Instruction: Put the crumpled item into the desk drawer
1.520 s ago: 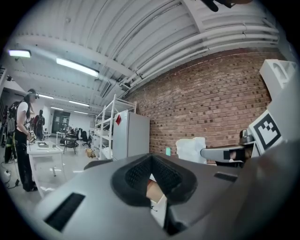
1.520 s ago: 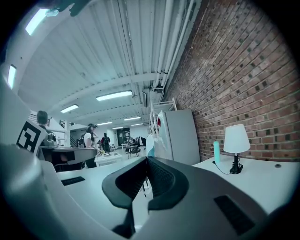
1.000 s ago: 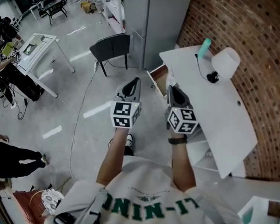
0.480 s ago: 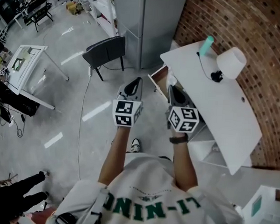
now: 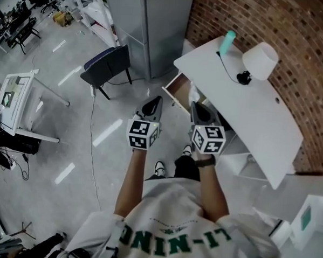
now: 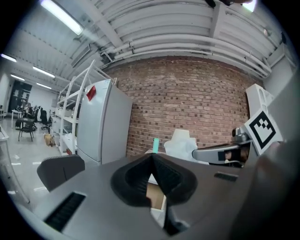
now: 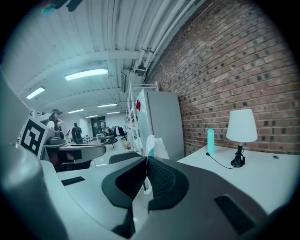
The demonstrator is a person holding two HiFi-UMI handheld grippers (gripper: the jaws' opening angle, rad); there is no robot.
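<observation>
A white crumpled item [image 7: 153, 146] sticks up from the tips of my right gripper [image 7: 146, 161], whose jaws are shut on it. In the head view the item [image 5: 194, 93] hangs just over the open wooden drawer [image 5: 177, 90] at the left end of the white desk [image 5: 254, 120], with the right gripper [image 5: 195, 105] behind it. My left gripper [image 5: 153, 101] is held beside it over the floor, left of the drawer, shut with nothing in it. The left gripper view shows its jaws [image 6: 152, 157] closed, with the item [image 6: 180, 144] and drawer [image 6: 154, 196] beyond them.
A white lamp [image 5: 259, 61] with its cable and a teal bottle [image 5: 227, 43] stand on the desk by the brick wall. A dark chair [image 5: 108, 66] and a grey cabinet [image 5: 156, 23] stand left of the desk. A white table [image 5: 15, 91] is far left.
The person has stepped closer to the desk, so the drawer now lies nearer under the right gripper. Both grippers keep the same pose and stay shut.
</observation>
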